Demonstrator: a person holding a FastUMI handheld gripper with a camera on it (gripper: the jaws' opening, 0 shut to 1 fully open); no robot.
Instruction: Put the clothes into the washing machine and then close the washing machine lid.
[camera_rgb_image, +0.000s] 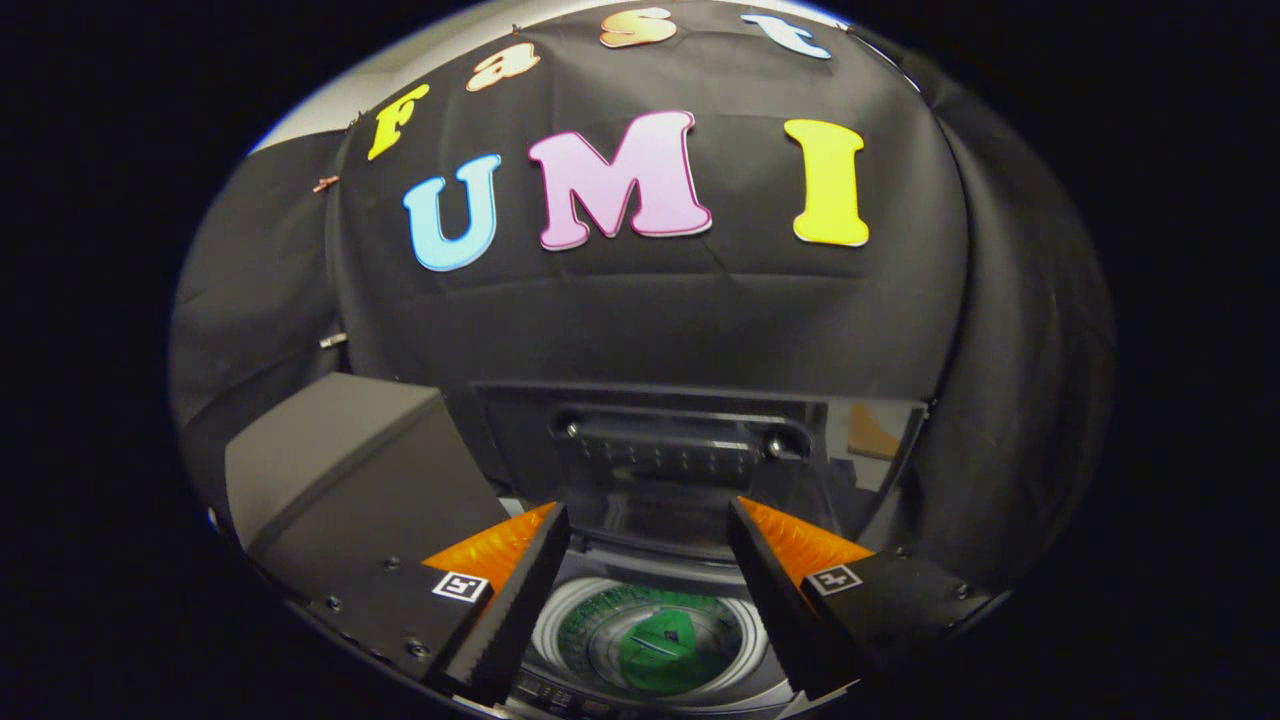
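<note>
My gripper (648, 520) hangs open above a top-loading washing machine, with nothing between its fingers. Below and between the fingers lies the round drum opening (560, 625), and a green piece of clothing (655, 650) rests at the bottom of the drum. The dark lid (690, 440) stands raised upright just beyond the fingertips, its glossy inner face turned toward me, with a hinge bar across its middle.
A dark grey box-like block (340, 470) stands left of the machine, close beside my left finger. The black cloth wall (650, 320) rises right behind the raised lid and wraps around both sides.
</note>
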